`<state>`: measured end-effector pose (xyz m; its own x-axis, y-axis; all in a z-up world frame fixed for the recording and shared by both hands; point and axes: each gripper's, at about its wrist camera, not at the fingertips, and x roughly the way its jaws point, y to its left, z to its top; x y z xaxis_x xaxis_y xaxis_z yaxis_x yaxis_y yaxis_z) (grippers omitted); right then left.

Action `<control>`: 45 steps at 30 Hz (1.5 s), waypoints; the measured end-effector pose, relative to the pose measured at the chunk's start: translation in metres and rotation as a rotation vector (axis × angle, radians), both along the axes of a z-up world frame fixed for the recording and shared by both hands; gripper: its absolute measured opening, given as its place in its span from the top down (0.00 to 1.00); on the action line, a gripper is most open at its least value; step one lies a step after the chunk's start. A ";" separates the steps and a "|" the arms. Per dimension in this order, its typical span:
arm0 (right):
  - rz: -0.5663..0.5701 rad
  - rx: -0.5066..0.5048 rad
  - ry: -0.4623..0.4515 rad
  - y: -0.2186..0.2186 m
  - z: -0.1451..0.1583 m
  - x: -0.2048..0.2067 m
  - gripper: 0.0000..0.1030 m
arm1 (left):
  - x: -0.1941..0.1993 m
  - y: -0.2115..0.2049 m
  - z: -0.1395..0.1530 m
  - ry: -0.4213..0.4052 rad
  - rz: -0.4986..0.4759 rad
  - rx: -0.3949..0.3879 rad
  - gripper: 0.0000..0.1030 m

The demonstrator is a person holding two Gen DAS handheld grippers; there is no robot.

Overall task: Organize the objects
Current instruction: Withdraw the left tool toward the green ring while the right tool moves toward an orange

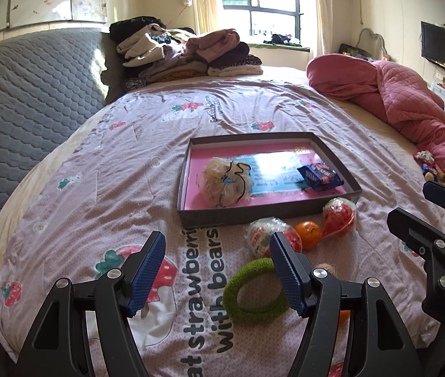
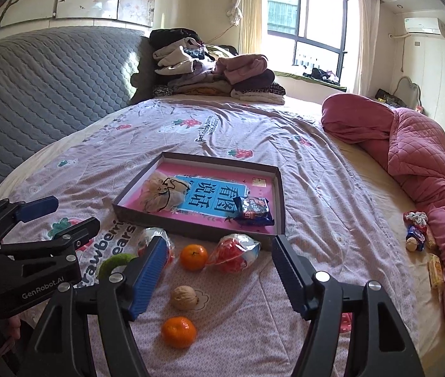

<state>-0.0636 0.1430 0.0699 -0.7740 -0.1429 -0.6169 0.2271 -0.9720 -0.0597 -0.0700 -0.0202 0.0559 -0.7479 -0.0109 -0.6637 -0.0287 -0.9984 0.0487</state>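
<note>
Sorting loose snacks into a shallow tray point(image 1: 191, 213) on a bed.
Left gripper point(image 1: 216, 278) and right gripper point(image 2: 216, 278) hover wide, empty, near the tangerines point(image 2: 193, 257) awaiting collection.

Bright window point(image 2: 304, 28) daylight, sharp, fisheye-warped edges

Each hand-held gripper point(image 1: 217, 276) is black, with ribbed blue pads point(image 1: 147, 275) and silver screws point(image 1: 319, 272).

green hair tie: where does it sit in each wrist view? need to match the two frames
Left wrist: green hair tie lies low centre on the bedspread, partly behind the left gripper's right finger.
Right wrist: only a green arc shows, lower left, behind this gripper's left finger.
Shared landmark: the shallow box with the blue snack pack inside.
</note>
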 end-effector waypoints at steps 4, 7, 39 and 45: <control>-0.003 0.007 -0.012 0.000 -0.006 0.005 0.33 | 0.004 -0.001 -0.006 -0.008 0.006 -0.007 0.32; -0.002 0.014 -0.018 0.000 -0.010 0.008 0.33 | 0.007 -0.003 -0.009 -0.015 0.006 -0.007 0.32; 0.001 0.019 -0.091 0.005 -0.047 0.030 0.33 | 0.025 -0.005 -0.034 -0.052 -0.004 -0.031 0.32; 0.021 0.031 -0.114 -0.001 -0.058 0.032 0.33 | 0.022 -0.007 -0.049 -0.082 0.004 -0.036 0.32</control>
